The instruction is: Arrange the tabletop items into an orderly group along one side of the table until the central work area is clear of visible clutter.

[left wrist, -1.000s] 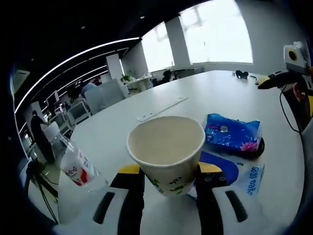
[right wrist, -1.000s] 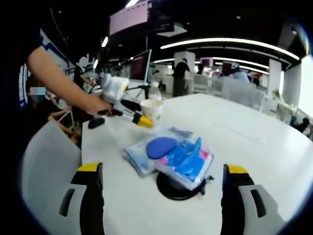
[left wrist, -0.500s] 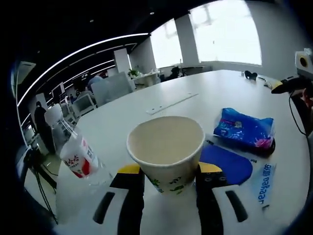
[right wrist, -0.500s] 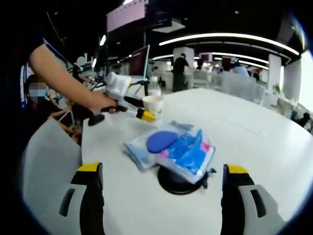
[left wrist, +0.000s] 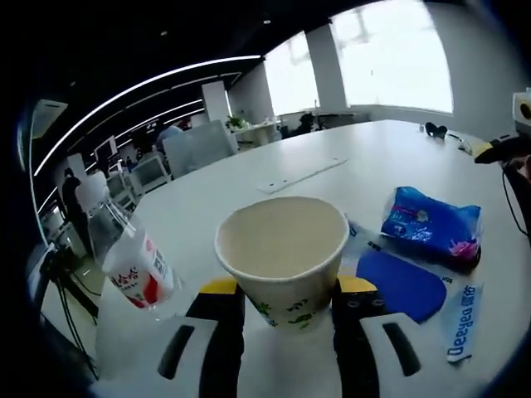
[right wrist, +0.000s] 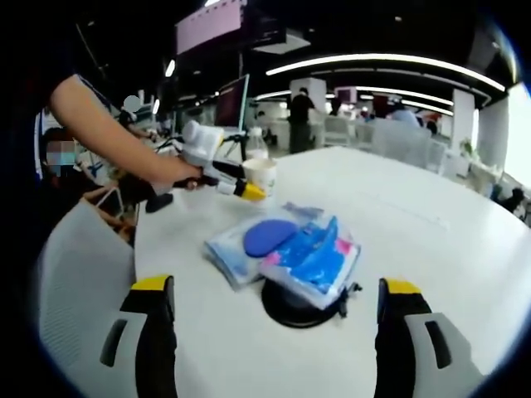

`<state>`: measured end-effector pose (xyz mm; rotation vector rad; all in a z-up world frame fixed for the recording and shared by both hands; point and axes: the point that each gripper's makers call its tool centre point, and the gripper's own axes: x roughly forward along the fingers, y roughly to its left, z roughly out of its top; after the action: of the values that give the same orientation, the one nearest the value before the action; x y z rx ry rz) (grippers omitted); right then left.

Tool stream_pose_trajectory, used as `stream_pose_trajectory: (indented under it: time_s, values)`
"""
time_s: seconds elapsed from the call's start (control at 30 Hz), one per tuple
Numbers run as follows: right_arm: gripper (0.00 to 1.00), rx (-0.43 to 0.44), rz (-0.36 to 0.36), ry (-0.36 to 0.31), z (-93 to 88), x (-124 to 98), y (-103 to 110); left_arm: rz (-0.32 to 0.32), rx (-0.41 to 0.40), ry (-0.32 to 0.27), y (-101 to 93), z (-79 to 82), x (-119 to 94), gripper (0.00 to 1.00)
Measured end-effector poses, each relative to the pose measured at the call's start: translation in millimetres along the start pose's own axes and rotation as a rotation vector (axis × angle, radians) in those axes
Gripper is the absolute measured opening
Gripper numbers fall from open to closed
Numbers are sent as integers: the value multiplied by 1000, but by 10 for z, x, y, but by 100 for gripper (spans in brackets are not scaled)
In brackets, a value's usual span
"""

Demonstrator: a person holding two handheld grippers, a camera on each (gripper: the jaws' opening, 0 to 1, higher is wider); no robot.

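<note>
Your left gripper [left wrist: 284,294] is clenched on a paper cup [left wrist: 282,257], one jaw pressed to each side of it, and the cup looks empty inside. At 9 o'clock of the cup in the left gripper view a plastic bottle [left wrist: 126,257] with a red and white label stands close to the table's near edge. At 3 o'clock lie a flat wipes pack [left wrist: 404,286] with a blue oval on it and a blue tissue pack [left wrist: 431,225], which rests partly on a black round disc [right wrist: 300,304]. Beyond the cup the white table [left wrist: 332,157] runs wide and open toward 12 o'clock. Your right gripper [right wrist: 278,327] hangs released, jaws wide apart, with the disc and both packs between them. In the right gripper view the table is bare from 1 to 3 o'clock.
</note>
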<state>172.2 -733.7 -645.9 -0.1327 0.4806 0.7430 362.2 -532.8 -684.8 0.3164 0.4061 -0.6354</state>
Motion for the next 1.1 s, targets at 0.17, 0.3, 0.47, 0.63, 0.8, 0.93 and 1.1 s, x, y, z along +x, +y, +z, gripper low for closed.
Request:
stream_pose_trajectory:
  time_s: [0.17,0.3,0.47,0.63,0.8,0.93,1.1]
  values:
    - [100,4,-2,6,-28,2,3,15,-6,11,55,-42,38,41]
    - [100,7,-3,15,-57,1,4,33,-22,24,132,-96,68,41]
    - [100,27,-16,-1,-15,-20,-47,51,-42,31,204,-141,89,41]
    - [100,79,-37,-44,82,-40,-147,59,-62,39,266,-184,116,41]
    - [99,76,-51,-42,88,-54,-200,59,-73,53,298,-225,165,41]
    - [99,58,-42,-10,14,-33,-169,63,-70,62,329,-251,218,41]
    - [99,59,-39,1,-19,-19,-148,80,-98,63,363,-270,254,41]
